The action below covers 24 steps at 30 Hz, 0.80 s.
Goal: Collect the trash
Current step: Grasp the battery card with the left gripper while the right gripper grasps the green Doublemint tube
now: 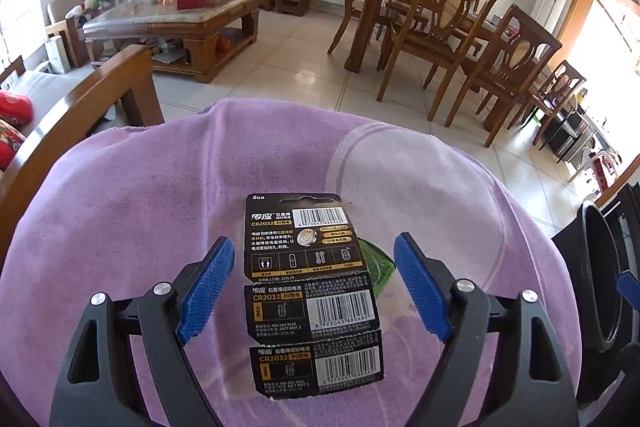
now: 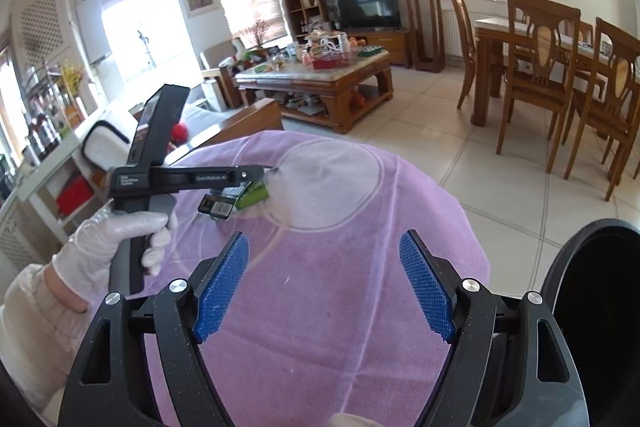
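1. Your left gripper (image 1: 314, 283) hangs over the black battery card (image 1: 310, 291) with its fingers (image 1: 206, 285) wide apart and nothing clamped. The card lies flat on the purple cloth (image 1: 140, 227) covering the bench, directly between the two blue pads, which do not touch it.
2. A green wrapper (image 1: 376, 263) lies just beside the card, partly tucked under its right edge. Decide whether you take both at once or the card alone; the card alone looks cleaner.
3. The card is thin and flat, so pinching it from above will likely be awkward. Tilt the gripper so one finger slides under a long edge, or press lightly and let the soft cloth give.
4. Watch that you do not catch the cloth along with the card; lifting it could drag the wrapper and anything else off the bench.
5. Your right gripper (image 2: 324, 283) is also spread open and empty, over bare cloth, well apart from the trash. Keep it out of the left one's path.
6. The black bin (image 2: 592, 287) stands at the right edge of the bench. Once the card is held firmly, carry it there low and level.
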Tool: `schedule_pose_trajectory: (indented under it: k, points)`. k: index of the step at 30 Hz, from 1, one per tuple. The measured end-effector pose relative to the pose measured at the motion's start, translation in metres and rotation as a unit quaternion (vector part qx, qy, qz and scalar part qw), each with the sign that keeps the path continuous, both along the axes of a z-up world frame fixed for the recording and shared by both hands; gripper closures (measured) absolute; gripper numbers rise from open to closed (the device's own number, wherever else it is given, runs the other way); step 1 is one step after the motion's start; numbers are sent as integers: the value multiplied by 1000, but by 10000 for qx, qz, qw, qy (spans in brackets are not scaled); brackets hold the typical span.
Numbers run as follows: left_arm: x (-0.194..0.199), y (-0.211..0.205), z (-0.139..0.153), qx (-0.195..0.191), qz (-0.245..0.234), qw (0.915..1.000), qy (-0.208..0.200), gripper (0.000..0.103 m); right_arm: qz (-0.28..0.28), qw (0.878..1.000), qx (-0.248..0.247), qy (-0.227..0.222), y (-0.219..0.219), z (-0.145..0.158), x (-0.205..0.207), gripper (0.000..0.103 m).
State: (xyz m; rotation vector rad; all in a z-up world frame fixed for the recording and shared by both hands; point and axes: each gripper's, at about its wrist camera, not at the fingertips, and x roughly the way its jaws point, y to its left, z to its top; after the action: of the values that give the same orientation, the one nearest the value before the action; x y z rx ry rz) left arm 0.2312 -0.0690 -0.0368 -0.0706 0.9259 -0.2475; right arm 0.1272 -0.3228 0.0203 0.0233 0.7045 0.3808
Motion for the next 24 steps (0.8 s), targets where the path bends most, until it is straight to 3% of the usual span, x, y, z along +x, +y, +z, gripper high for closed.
schedule_pose_trajectory:
  k: [2, 4, 11, 17, 20, 24]
  points:
    - [1, 6, -4, -243, -36, 9997, 44, 30, 86, 9999, -123, 84, 13, -1, 13, 26]
    - [-2, 13, -4, -488, -88, 9988, 45, 43, 194, 9994, -206, 189, 26, -4, 26, 26]
    - [-15, 53, 2, -830, 132, 9965, 8, 43, 585, 9955, -426, 618, 96, -22, 75, 26]
    - [-43, 96, 25, -901, 356, 9947, -331, 44, 688, 9900, -267, 1201, 151, -45, 108, 26]
    - [-57, 116, 31, -948, 437, 9935, -447, 44, 612, 9863, -175, 1522, 175, -58, 125, 39]
    - [-74, 138, 38, -1056, 496, 9913, -611, 44, 367, 9864, -163, 1596, 198, -67, 139, 41]
